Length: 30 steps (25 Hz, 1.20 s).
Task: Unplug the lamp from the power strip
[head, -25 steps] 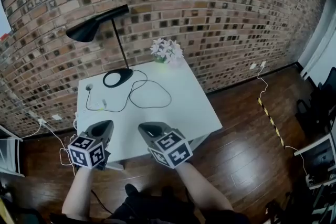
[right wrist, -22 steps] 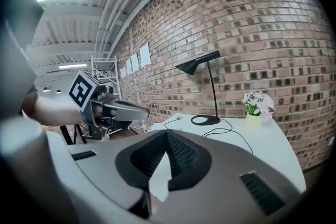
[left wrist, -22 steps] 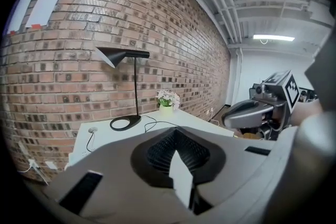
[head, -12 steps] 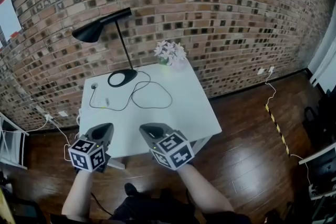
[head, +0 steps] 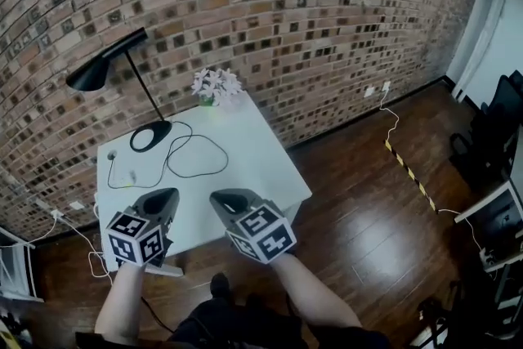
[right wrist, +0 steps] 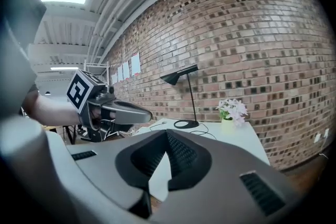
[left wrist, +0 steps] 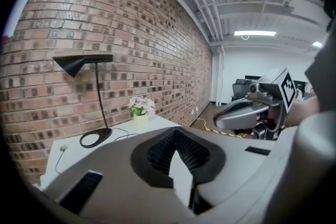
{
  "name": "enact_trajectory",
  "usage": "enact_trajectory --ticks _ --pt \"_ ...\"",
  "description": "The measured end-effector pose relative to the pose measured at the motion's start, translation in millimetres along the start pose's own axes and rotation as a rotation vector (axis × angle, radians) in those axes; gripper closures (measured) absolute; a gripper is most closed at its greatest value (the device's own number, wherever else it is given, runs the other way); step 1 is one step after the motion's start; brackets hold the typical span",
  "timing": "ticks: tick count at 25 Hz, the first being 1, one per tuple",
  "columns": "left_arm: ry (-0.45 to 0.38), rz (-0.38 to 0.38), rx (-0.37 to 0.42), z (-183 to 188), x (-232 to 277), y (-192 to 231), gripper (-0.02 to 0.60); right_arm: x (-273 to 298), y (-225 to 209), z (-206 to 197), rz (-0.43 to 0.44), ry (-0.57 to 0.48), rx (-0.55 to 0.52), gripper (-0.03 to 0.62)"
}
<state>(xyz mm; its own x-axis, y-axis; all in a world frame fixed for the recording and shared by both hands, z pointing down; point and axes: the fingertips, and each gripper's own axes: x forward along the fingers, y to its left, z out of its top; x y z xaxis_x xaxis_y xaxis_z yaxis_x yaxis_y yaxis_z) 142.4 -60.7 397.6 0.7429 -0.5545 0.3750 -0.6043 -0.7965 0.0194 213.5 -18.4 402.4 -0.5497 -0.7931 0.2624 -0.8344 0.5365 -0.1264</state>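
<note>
As I hold my left gripper (head: 163, 199) and right gripper (head: 222, 199) at the table's (head: 253, 176) near edge, both jaw pairs are closed and empty. The lamp (head: 140, 88) stands well beyond them.

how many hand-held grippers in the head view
2. The grey left hand-held gripper is at lower left, the grey right hand-held gripper beside it; none seems hidden.

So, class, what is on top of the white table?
A black lamp, its looped cord and a pot of pale flowers. The left gripper and right gripper cover the near edge of the table, hiding anything there.
</note>
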Motion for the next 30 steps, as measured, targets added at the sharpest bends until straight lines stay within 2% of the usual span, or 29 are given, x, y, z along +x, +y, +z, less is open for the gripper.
enact_trajectory --ticks 3,5,7,10,13,17,21,24,30 --pt "0.014 -0.051 0.065 12.4 26.7 -18.6 0.584 -18.5 -24.6 4.4 -0.073 -0.015 0.022 0.588" --pt "0.020 -0.109 0.117 19.4 48.1 -36.0 0.584 -35.2 -43.3 2.2 -0.143 -0.015 0.040 0.588" --pt "0.013 -0.174 0.135 26.7 67.3 -51.6 0.584 -51.2 -61.1 -0.3 -0.212 -0.011 0.054 0.588" --pt "0.010 -0.272 0.136 32.8 89.3 -72.4 0.584 -71.4 -81.1 -3.0 -0.299 -0.004 0.073 0.588" --pt "0.009 -0.367 0.089 39.4 100.5 -85.0 0.584 -80.0 -92.1 -1.9 -0.354 -0.004 0.095 0.588" --pt "0.025 -0.478 0.124 39.2 123.1 -105.4 0.584 -96.3 -104.8 -7.4 -0.463 0.024 0.097 0.588" --pt "0.031 -0.548 0.106 38.8 135.5 -116.6 0.584 -108.7 -113.1 -12.7 -0.545 0.053 0.094 0.588" --pt "0.041 -0.619 0.123 35.4 142.4 -138.2 0.584 -129.1 -114.8 -22.5 -0.618 0.066 0.123 0.588" --pt "0.051 -0.711 0.143 32.6 151.2 -158.3 0.584 -142.1 -113.2 -29.7 -0.697 0.062 0.161 0.588"
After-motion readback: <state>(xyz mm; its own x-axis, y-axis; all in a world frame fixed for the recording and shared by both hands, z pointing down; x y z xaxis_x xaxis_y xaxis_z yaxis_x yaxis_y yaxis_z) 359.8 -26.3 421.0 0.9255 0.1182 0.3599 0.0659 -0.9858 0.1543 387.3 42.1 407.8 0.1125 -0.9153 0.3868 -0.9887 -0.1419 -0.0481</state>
